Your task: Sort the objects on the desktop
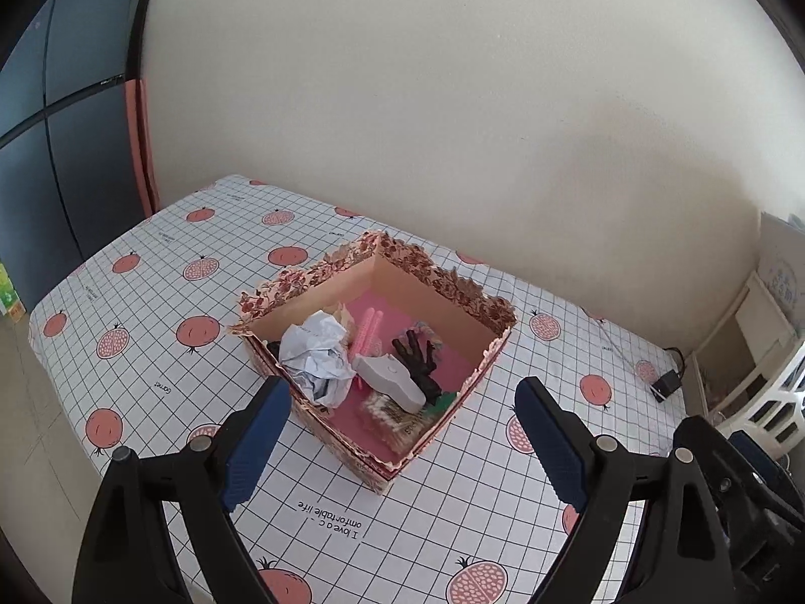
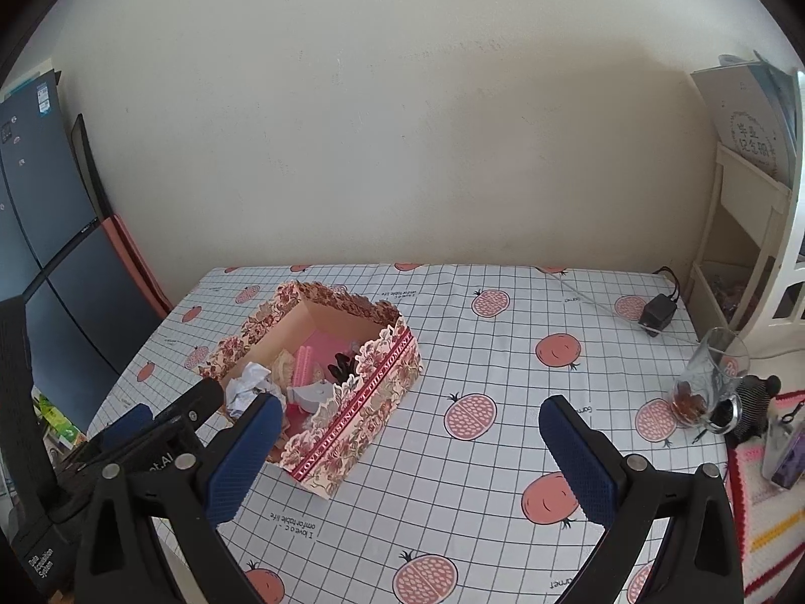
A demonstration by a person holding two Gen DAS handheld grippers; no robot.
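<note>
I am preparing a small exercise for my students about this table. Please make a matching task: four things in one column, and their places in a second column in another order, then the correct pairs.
Things
1. crumpled paper
2. glass mug
3. black power adapter
4. left gripper

Places
A. on the tablecloth, near the far right corner of the table
B. inside the floral box
C. in the air near the box, fingers apart, nothing between them
D. at the right edge of the table, beside a crocheted mat

Pairs: 1-B, 2-D, 3-A, 4-C
</note>
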